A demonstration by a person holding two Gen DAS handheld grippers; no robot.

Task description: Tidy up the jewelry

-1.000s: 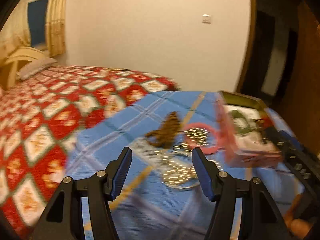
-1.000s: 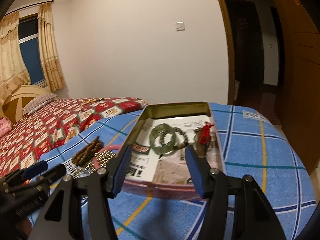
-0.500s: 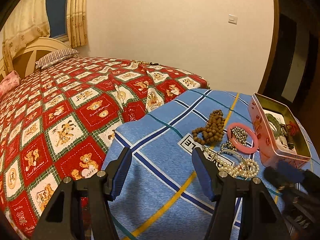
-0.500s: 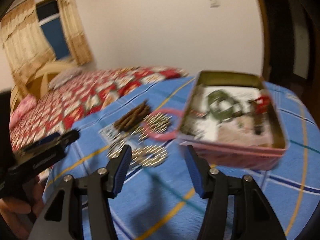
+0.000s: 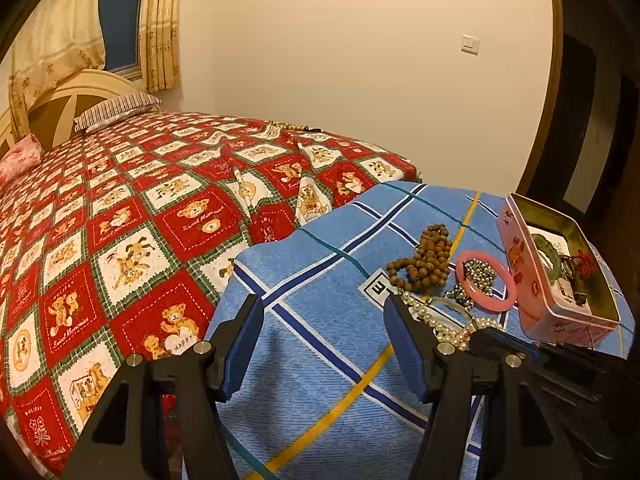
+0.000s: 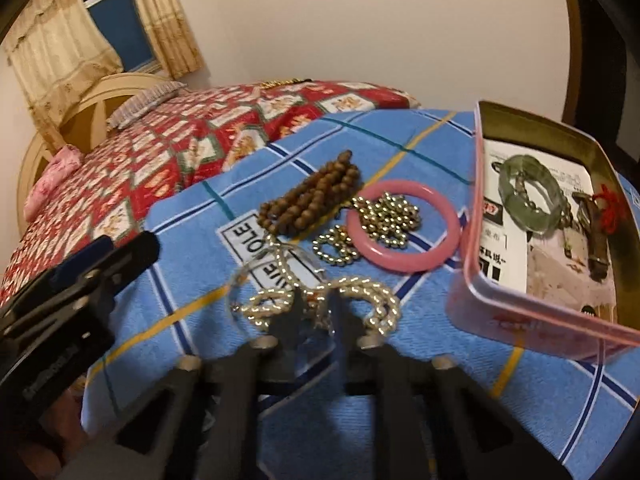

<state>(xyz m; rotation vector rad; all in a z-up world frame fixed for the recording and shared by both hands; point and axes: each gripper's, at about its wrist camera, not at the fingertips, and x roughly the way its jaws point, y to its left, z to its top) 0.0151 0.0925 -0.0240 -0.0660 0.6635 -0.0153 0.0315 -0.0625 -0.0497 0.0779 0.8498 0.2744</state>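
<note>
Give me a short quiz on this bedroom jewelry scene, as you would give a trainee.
1. Multiple choice: what lies inside the ring of the pink bangle?
A. shiny metal beads
B. a wristwatch
C. nothing at all

2. True or false: the green bangle already lies in the pink tin.

3. Short answer: which gripper has its jaws wide apart with nothing between them?

Key:
1. A
2. True
3. The left gripper. The right gripper is shut on the pearl necklace.
</note>
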